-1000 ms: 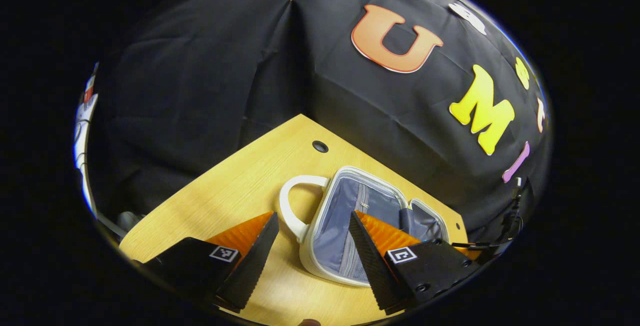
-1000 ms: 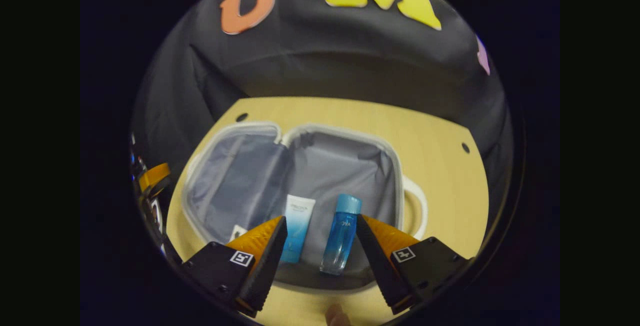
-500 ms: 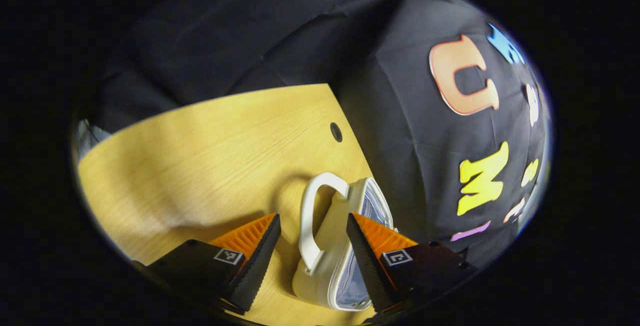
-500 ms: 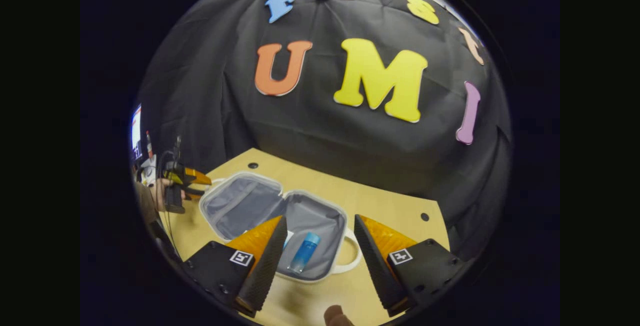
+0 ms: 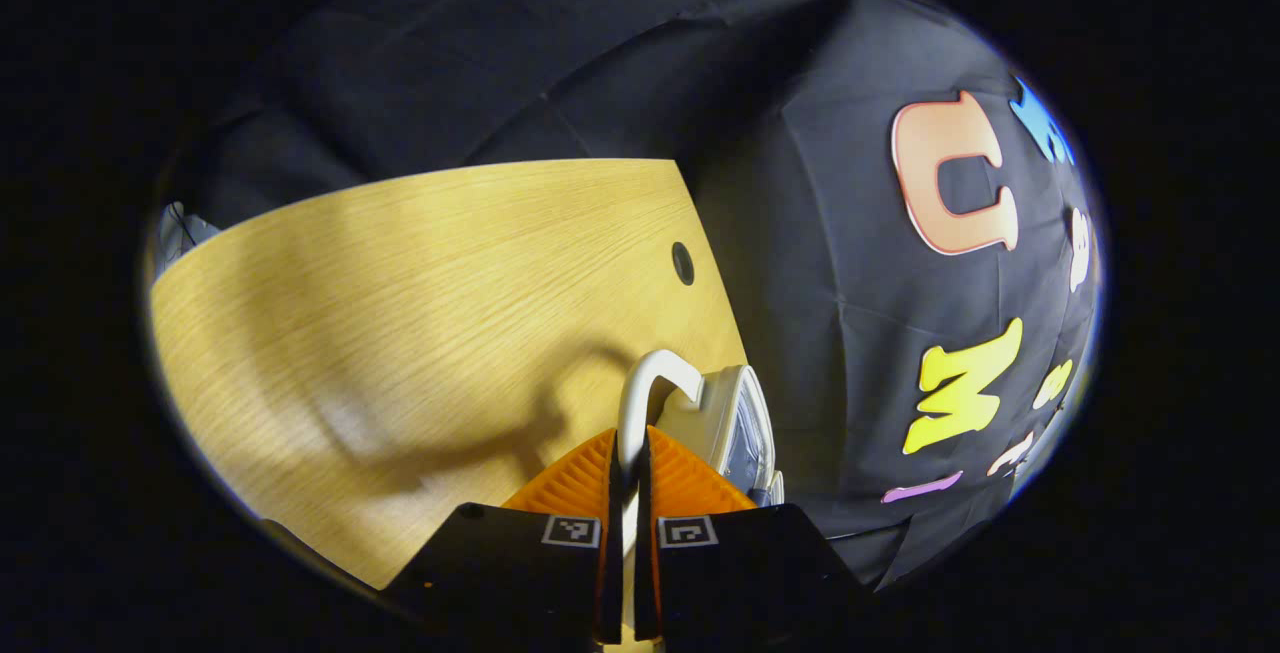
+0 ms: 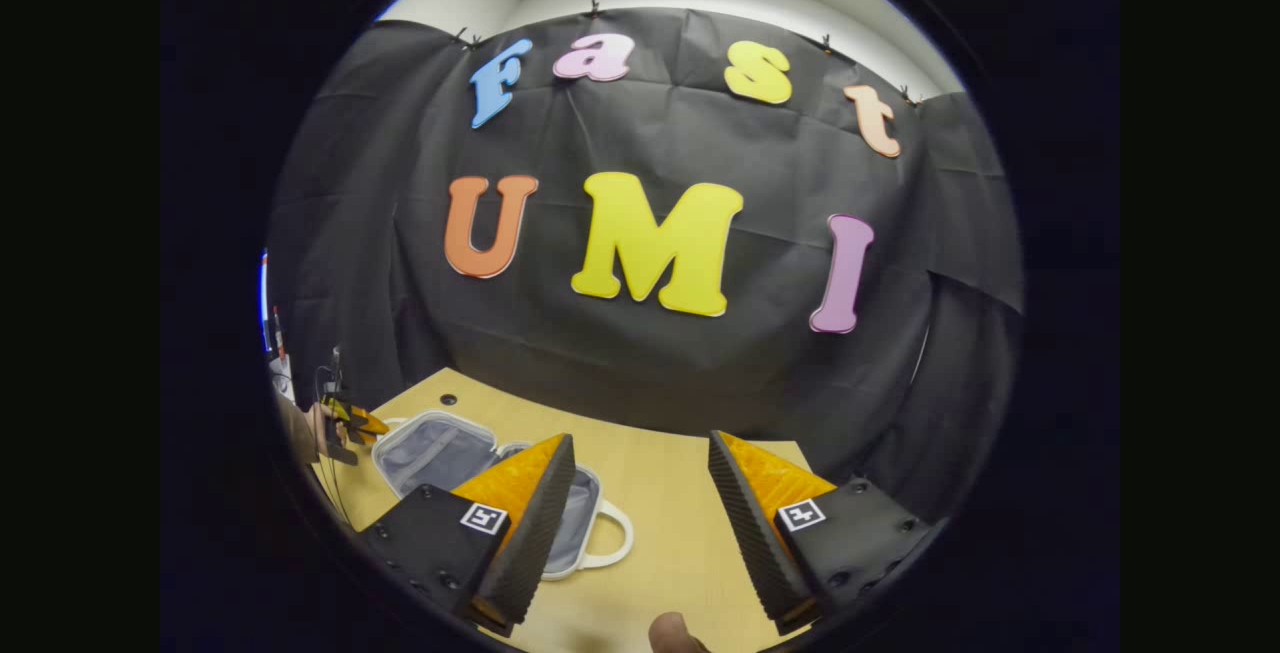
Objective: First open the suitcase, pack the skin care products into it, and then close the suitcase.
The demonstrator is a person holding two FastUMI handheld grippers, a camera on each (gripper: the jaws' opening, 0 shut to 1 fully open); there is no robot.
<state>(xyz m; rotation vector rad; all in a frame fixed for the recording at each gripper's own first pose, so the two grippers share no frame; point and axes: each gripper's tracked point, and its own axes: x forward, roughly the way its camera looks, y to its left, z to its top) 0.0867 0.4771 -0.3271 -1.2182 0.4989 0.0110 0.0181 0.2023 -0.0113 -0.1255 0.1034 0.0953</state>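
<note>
With the left gripper pinched tight on the white looped handle of the open, grey-lined white suitcase on the light wooden table, and the right gripper wide open, empty and well clear, the lid wanted a smooth arc over, without dragging the case.

No readable text, brand or number on any item. Small square black-and-white coded markers sit on the finger mounts of the left claw and the right claw; they carry no legible characters
</note>
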